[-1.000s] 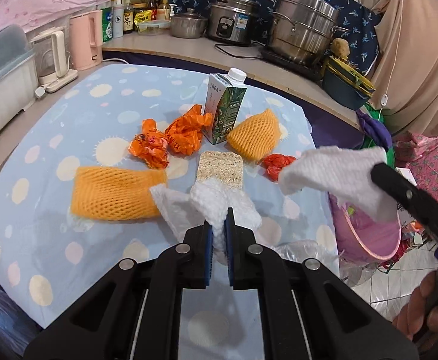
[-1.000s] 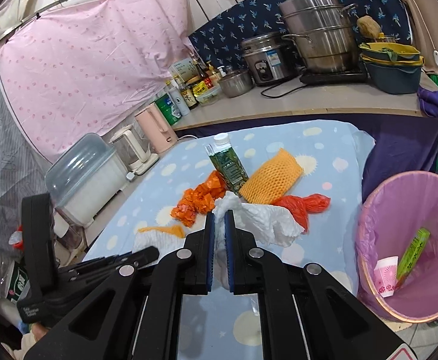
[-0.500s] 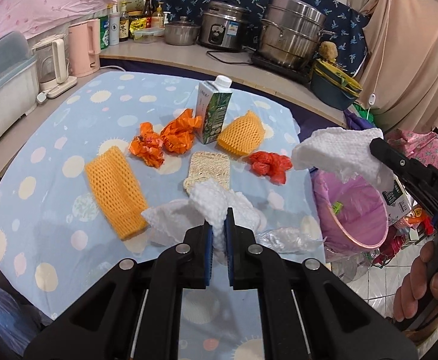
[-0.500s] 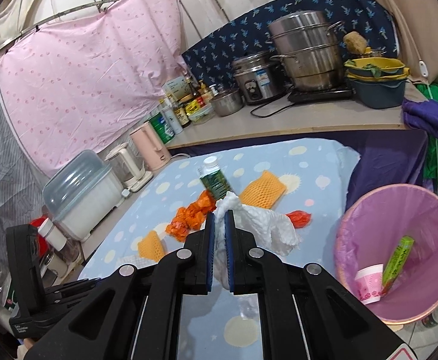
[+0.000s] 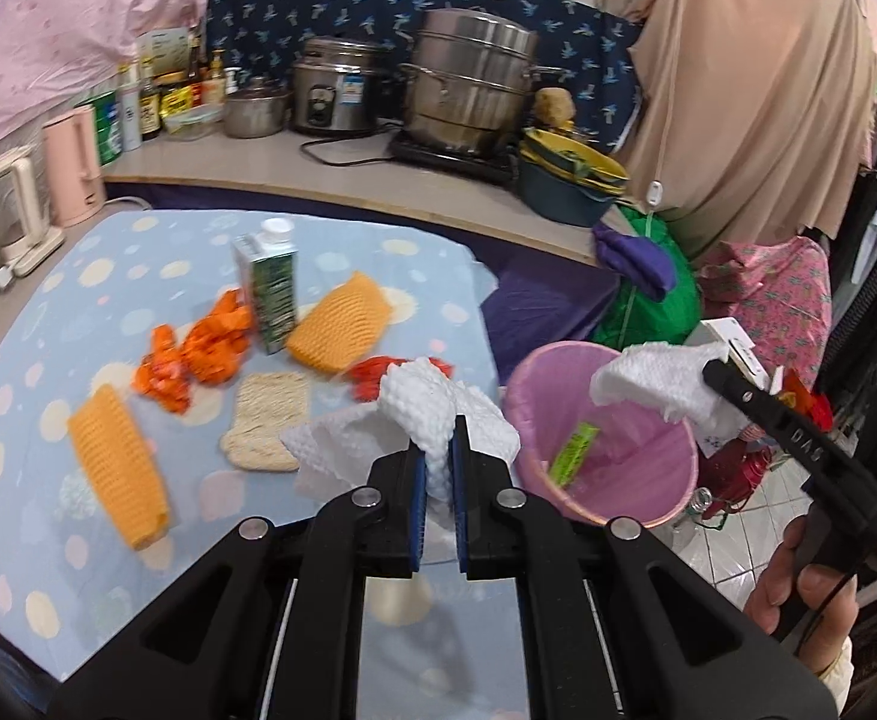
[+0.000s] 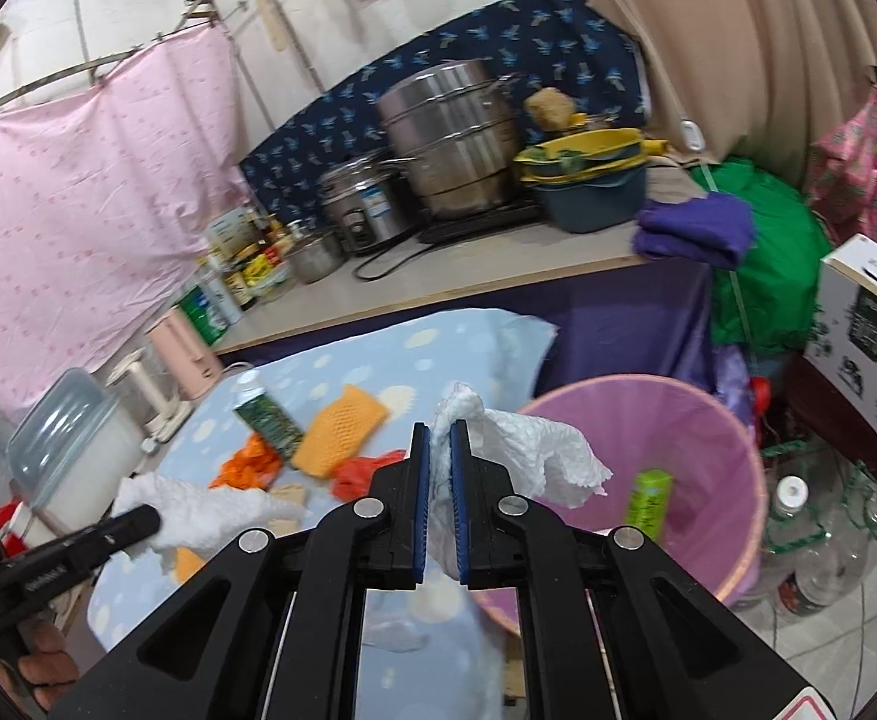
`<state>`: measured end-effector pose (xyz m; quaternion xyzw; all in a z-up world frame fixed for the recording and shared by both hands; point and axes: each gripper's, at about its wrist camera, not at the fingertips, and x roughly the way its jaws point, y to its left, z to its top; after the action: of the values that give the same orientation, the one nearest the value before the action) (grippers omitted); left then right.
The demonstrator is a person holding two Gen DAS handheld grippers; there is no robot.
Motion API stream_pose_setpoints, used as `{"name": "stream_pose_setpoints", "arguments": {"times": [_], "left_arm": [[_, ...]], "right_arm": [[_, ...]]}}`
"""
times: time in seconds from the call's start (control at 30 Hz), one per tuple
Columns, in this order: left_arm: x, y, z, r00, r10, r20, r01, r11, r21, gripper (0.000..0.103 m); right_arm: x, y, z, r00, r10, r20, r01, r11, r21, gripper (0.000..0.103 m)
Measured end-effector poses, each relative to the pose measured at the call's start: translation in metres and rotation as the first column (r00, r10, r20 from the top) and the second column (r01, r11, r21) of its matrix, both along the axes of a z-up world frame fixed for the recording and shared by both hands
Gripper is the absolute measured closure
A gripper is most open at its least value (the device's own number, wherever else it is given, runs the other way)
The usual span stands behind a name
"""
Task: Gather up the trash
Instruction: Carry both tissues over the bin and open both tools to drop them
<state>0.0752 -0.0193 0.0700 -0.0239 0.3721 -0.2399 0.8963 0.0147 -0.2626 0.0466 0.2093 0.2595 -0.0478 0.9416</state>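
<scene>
My left gripper [image 5: 437, 450] is shut on a crumpled white paper towel [image 5: 432, 408], held above the table's right edge. My right gripper [image 6: 437, 456] is shut on another white paper towel [image 6: 522, 450], held over the near rim of the pink trash bin [image 6: 732, 420]. In the left wrist view that towel [image 5: 654, 381] hangs over the bin [image 5: 666, 480]. The bin holds a green wrapper [image 6: 651, 501]. The left gripper's towel shows in the right wrist view [image 6: 198, 510].
On the blue dotted tablecloth [image 5: 78, 276] lie a green carton [image 5: 270, 294], orange foam nets [image 5: 114, 462] [image 5: 342, 324], orange wrappers [image 5: 198, 354], a red wrapper [image 5: 369, 372] and a beige sponge [image 5: 267, 420]. A counter with pots [image 5: 462, 90] stands behind. Bottles [image 6: 810, 540] lie on the floor.
Both grippers have swung right toward the pink bin, each still holding its towel. The right gripper's towel is now over the bin's opening.
</scene>
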Motion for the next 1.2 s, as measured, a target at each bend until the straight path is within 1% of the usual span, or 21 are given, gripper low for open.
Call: {"name": "stream_pose_setpoints", "arguments": {"times": [0.13,0.23,0.53,0.8,1.2], "left_arm": [[0.000,-0.031,0.002,0.998,-0.057,0.007,0.057,0.998,-0.007,0.096],[0.000,-0.058,0.000,0.995,-0.097,0.003,0.097,0.995,-0.006,0.096],[0.005,-0.120,-0.014,0.982,-0.186,-0.016,0.186,0.983,0.007,0.096],[0.013,-0.148,-0.031,0.976,-0.213,-0.043,0.214,0.977,0.021,0.096],[0.024,-0.162,-0.053,0.974,-0.209,-0.091,0.214,0.976,0.044,0.096]], "right_arm": [[-0.013,-0.026,-0.011,0.997,-0.075,-0.029,0.075,0.997,-0.017,0.096],[-0.018,-0.041,-0.018,0.993,-0.109,-0.047,0.108,0.994,-0.020,0.096],[-0.023,-0.064,-0.034,0.984,-0.158,-0.080,0.158,0.987,-0.005,0.096],[-0.017,-0.072,-0.046,0.980,-0.170,-0.106,0.172,0.985,0.006,0.096],[-0.009,-0.076,-0.059,0.976,-0.174,-0.131,0.177,0.984,0.016,0.096]]}}
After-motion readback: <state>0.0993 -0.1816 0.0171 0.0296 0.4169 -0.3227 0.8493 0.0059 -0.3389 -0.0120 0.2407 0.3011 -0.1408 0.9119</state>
